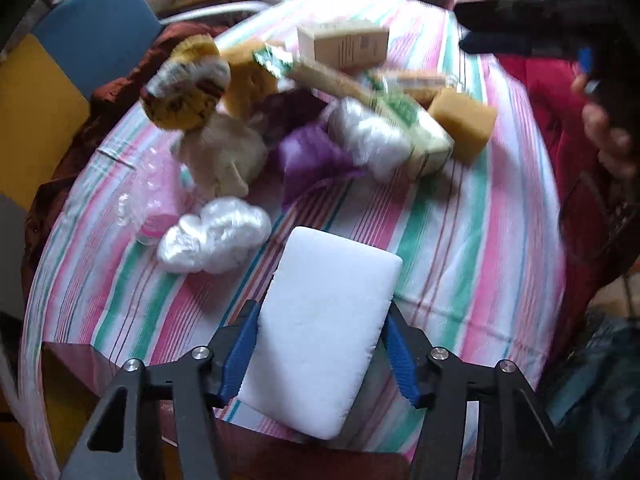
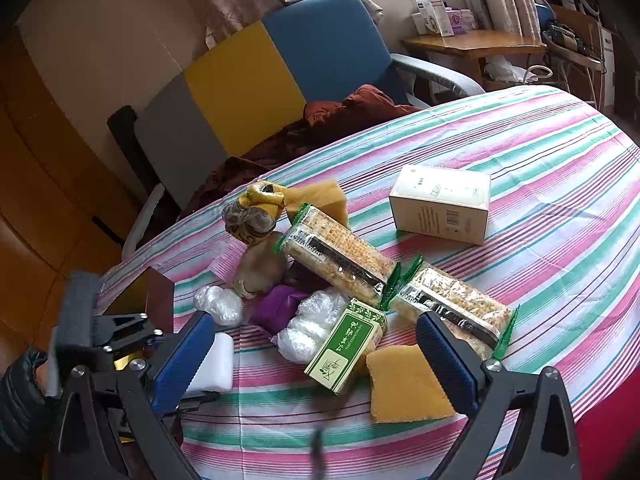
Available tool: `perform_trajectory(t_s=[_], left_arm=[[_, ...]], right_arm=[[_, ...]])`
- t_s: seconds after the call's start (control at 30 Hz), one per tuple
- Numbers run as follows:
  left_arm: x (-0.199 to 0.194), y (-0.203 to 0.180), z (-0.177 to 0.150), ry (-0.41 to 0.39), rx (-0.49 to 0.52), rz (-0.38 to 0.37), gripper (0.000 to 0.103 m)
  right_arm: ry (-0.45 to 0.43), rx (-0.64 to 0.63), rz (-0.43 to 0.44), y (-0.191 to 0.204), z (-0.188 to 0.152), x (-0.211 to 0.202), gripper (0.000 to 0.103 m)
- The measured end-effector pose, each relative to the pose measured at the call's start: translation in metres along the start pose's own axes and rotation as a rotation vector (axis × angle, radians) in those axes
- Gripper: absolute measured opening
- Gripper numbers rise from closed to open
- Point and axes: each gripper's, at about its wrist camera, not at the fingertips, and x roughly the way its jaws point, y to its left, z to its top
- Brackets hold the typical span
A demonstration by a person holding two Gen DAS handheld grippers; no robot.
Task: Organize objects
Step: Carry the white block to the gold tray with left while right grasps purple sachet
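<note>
My left gripper [image 1: 322, 340] is shut on a white foam sponge [image 1: 324, 328] and holds it above the striped tablecloth [image 1: 480, 248]; the sponge also shows in the right wrist view [image 2: 216, 360]. My right gripper [image 2: 312, 356] is open and empty, just above a yellow sponge [image 2: 404, 384] and a green box [image 2: 348, 348]. A pile lies mid-table: two cracker packs [image 2: 336, 256] [image 2: 452, 304], a second yellow sponge [image 2: 320, 196], a tiger toy [image 2: 252, 216], a purple bag [image 2: 276, 308], clear plastic bags [image 2: 308, 328], and a beige box [image 2: 440, 204].
A blue, yellow and grey sofa [image 2: 248, 80] with a brown blanket [image 2: 344, 112] stands behind the table. A wooden side table [image 2: 472, 44] with boxes is at the back right. The table's left corner [image 2: 152, 292] lies near the left gripper.
</note>
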Motion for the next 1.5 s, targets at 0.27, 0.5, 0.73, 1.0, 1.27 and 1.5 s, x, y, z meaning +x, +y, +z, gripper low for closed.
perform_trajectory(t_s=[0.27,0.5,0.73,1.0,1.27,1.5], left_arm=[[-0.072,-0.001,-0.033,-0.219,-0.273,0.016,0.061],[-0.103,0.009,-0.076,-0.331,-0.500,0.056,0.062],[-0.107,0.010,-0.118,-0.364,-0.636,0.068,0.063],[-0.119,0.006,-0.150,-0.390,-0.703,0.080,0.064],[-0.116,0.007,-0.164,-0.393,-0.766,0.079,0.064],[-0.114,0.008,-0.171,-0.393,-0.809,0.096,0.064]], right_arm=[[0.076,-0.098,-0.001,0.021,-0.005,0.013,0.103],[0.221,-0.267,-0.031,0.061,-0.011,0.051,0.092],[0.291,-0.404,-0.122,0.091,0.004,0.099,0.089],[0.406,-0.539,-0.211,0.086,0.011,0.144,0.087],[0.425,-0.579,-0.165,0.080,0.005,0.142,0.073],[0.351,-0.585,-0.098,0.081,0.006,0.104,0.039]])
